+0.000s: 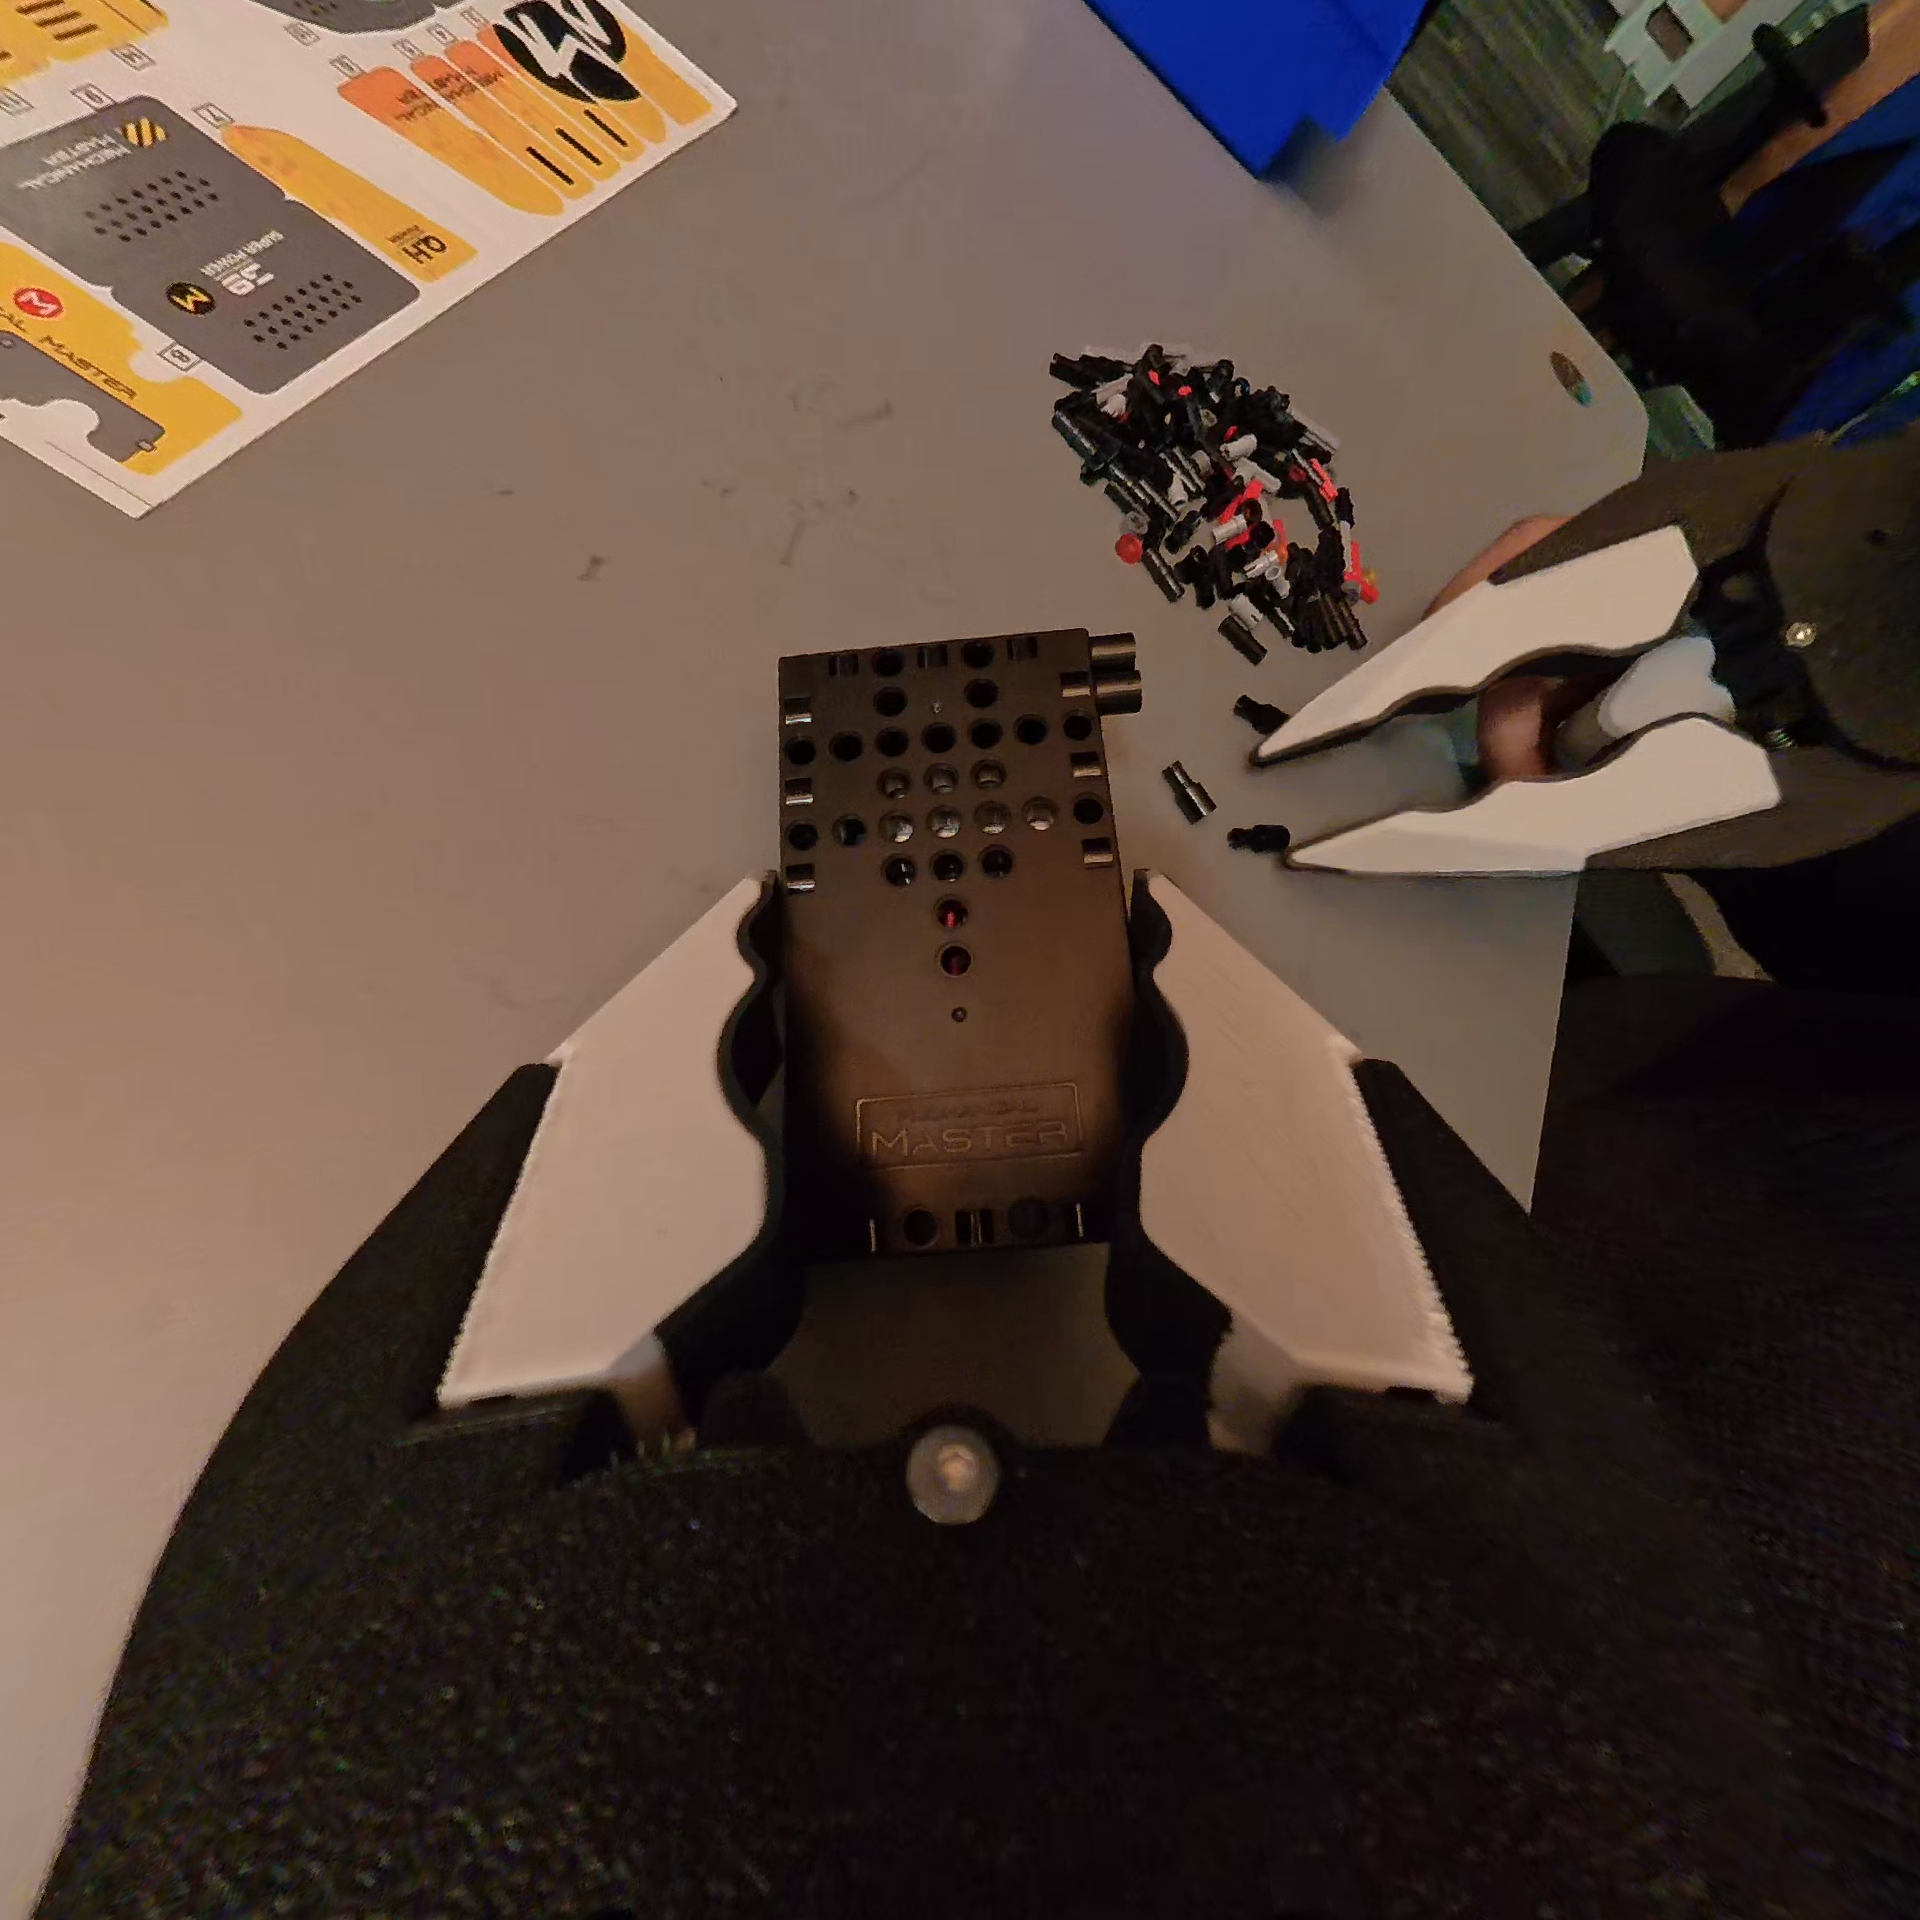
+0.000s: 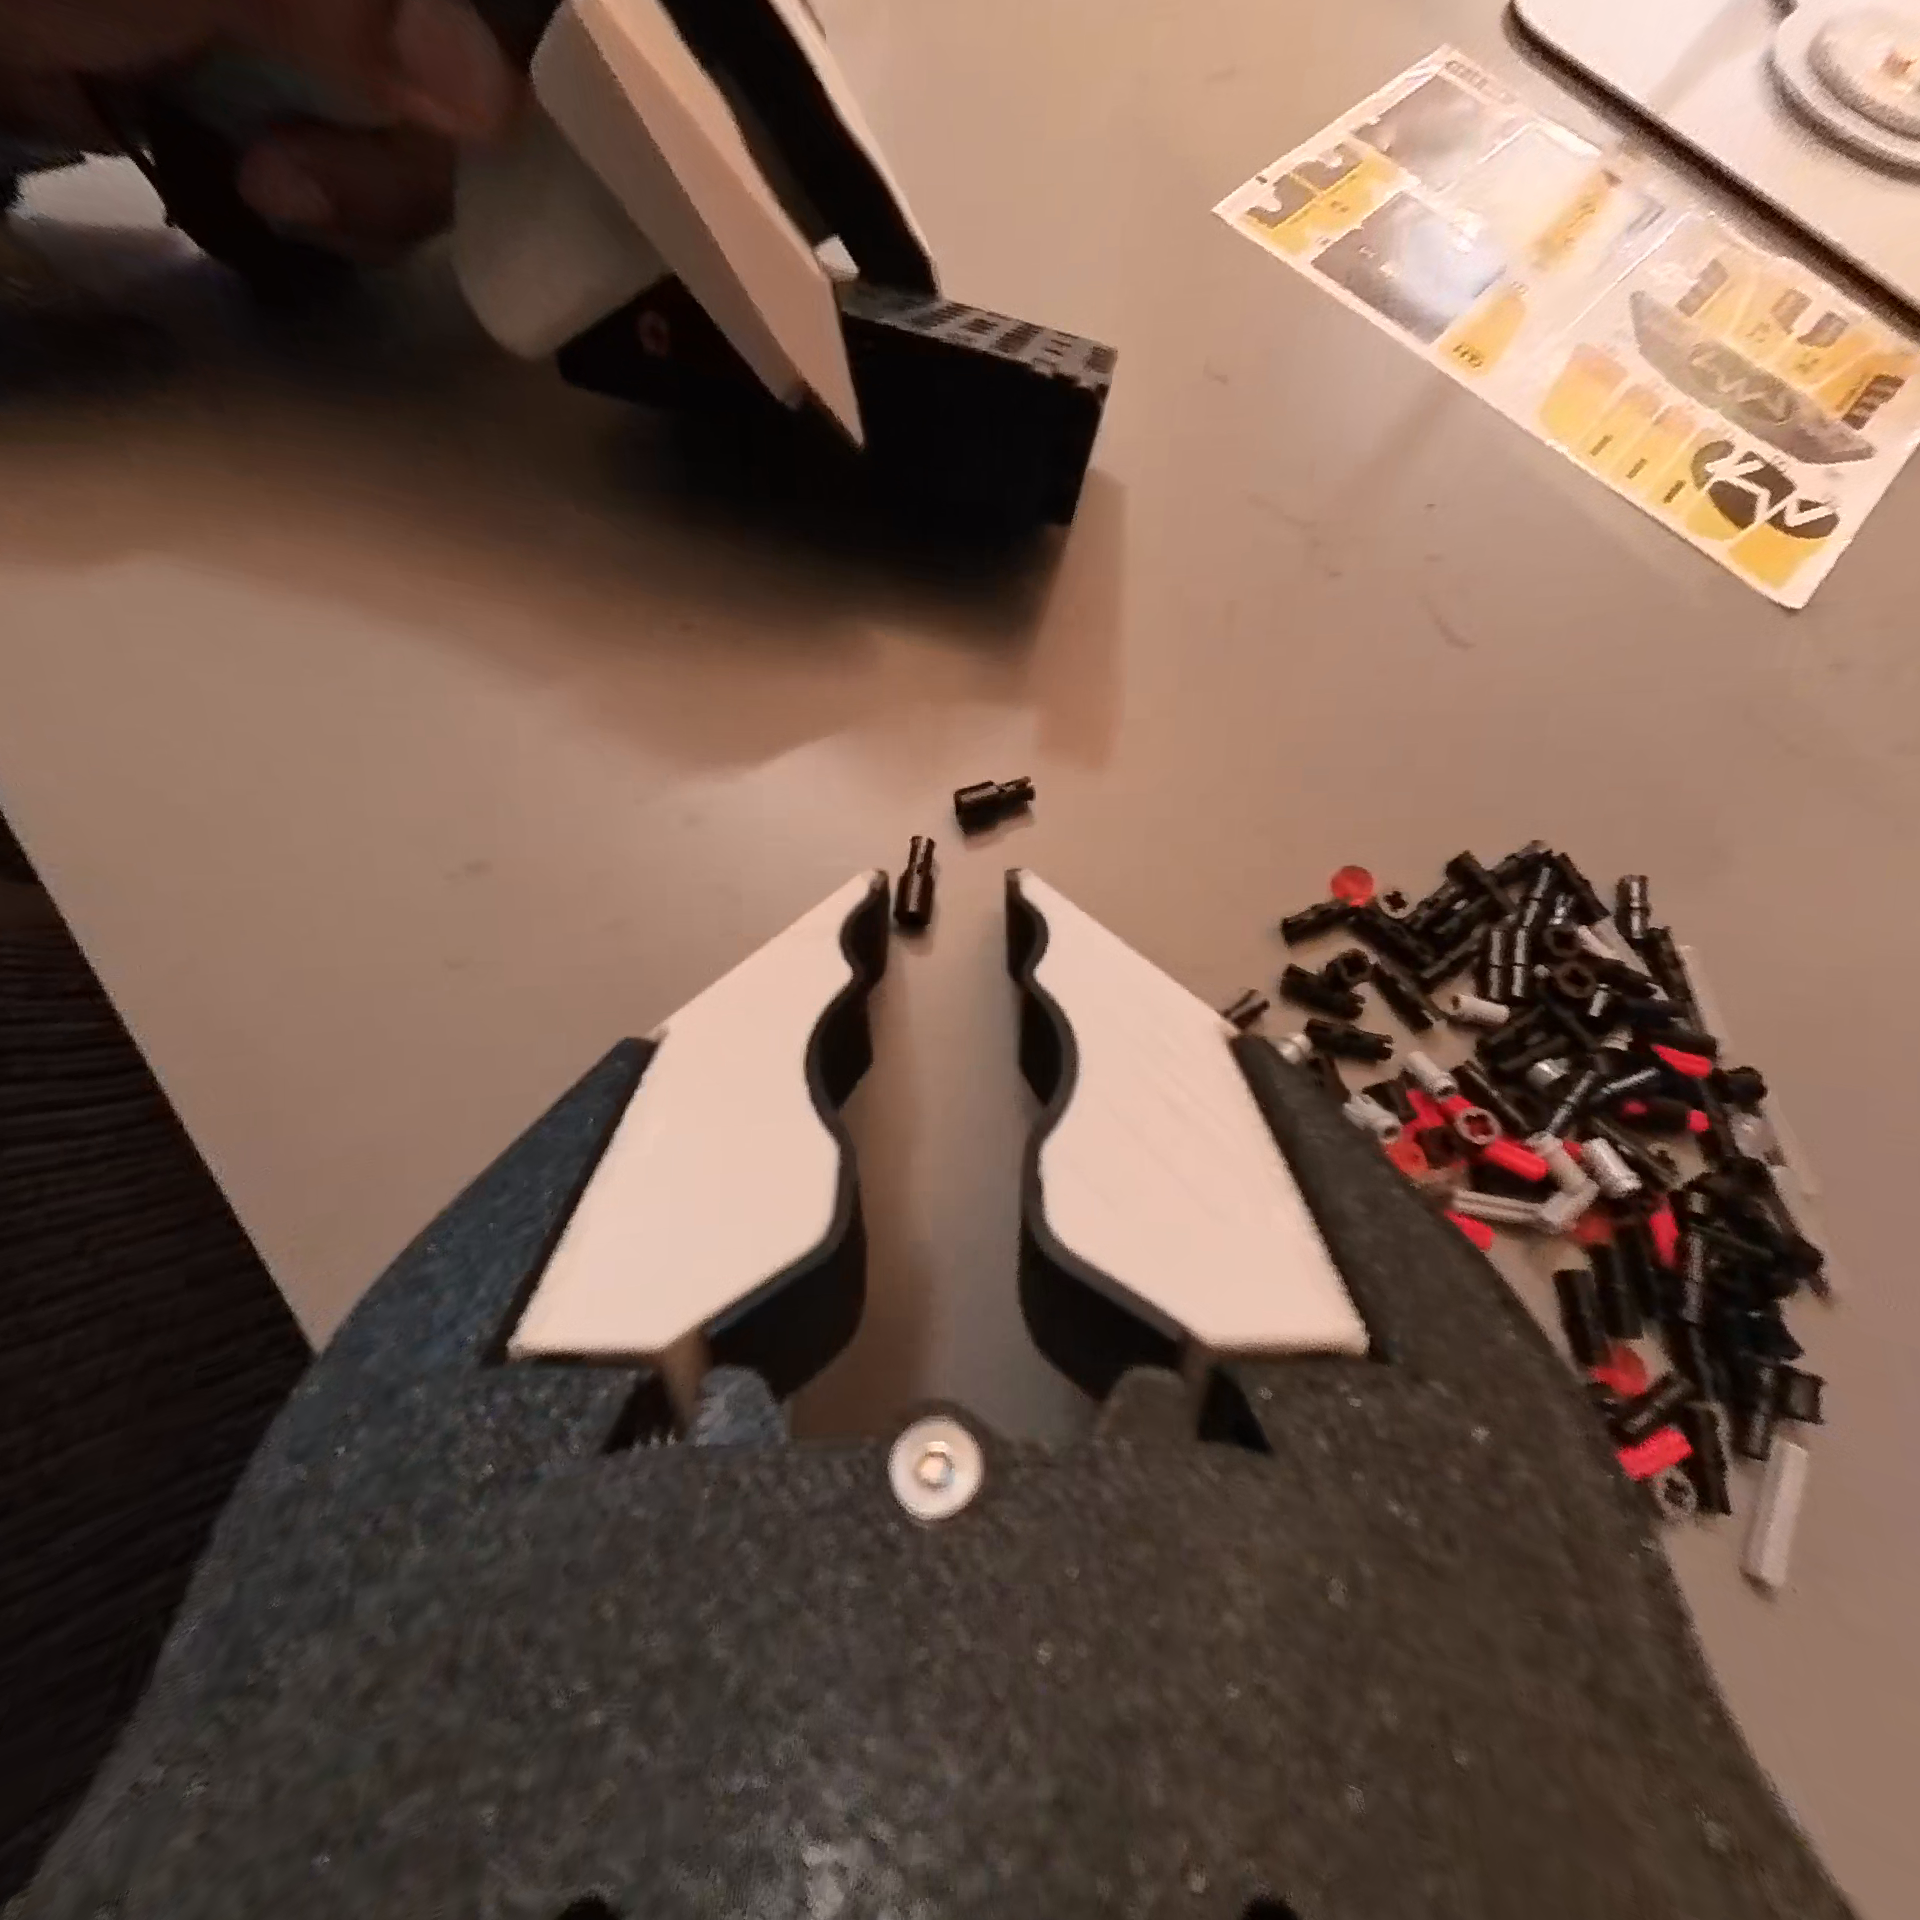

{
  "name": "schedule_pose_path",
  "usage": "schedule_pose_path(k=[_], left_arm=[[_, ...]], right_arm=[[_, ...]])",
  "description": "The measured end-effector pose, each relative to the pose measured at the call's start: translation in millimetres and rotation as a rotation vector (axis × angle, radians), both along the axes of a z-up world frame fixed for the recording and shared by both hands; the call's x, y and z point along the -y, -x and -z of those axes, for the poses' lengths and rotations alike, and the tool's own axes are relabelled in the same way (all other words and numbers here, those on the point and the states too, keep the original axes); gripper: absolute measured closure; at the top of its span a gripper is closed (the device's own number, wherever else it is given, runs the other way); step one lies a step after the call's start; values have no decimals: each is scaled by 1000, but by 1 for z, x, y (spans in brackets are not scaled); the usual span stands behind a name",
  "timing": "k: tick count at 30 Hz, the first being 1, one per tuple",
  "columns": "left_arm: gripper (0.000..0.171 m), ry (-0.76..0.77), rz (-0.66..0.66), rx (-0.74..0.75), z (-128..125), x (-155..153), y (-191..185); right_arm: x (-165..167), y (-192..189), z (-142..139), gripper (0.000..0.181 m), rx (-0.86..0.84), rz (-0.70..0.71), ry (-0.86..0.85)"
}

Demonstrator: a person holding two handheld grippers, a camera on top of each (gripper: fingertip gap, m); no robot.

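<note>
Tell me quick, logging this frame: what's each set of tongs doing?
Left tongs: closed on the black perforated block.
Right tongs: open, empty, by a black pin.

Grey table (image 1: 644,644); black holed block (image 1: 951,935); black, red and grey pins (image 1: 1216,499) upper right; yellow, orange, grey sheet (image 1: 260,229) upper left; white fingers (image 2: 727,1122)

Both wrist views look down closely, sharing the grey table (image 1: 935,312) and pin pile (image 2: 1590,1164).
</note>
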State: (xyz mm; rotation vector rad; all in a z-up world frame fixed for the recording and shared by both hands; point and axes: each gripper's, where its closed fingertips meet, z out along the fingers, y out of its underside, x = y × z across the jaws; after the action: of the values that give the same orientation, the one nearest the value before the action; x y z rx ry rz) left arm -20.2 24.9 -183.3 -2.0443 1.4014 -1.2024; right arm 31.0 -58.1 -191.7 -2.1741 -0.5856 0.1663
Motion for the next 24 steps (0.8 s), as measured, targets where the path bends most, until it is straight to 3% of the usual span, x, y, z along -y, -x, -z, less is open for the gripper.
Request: schedule_pose_path(k=[6, 11, 19, 24], left_arm=[[105, 16, -2, 6, 0, 0, 0], [105, 52, -3, 19, -2, -1, 0], [105, 79, -4, 30, -3, -1, 0], [105, 88, -5, 34, -3, -2, 0]], right_arm=[[2, 5, 6, 173, 89, -35, -9], [3, 7, 5, 173, 88, -50, -16], [-28, 4, -44, 173, -144, -8, -220], [-52, -3, -49, 173, -35, 14, -279]])
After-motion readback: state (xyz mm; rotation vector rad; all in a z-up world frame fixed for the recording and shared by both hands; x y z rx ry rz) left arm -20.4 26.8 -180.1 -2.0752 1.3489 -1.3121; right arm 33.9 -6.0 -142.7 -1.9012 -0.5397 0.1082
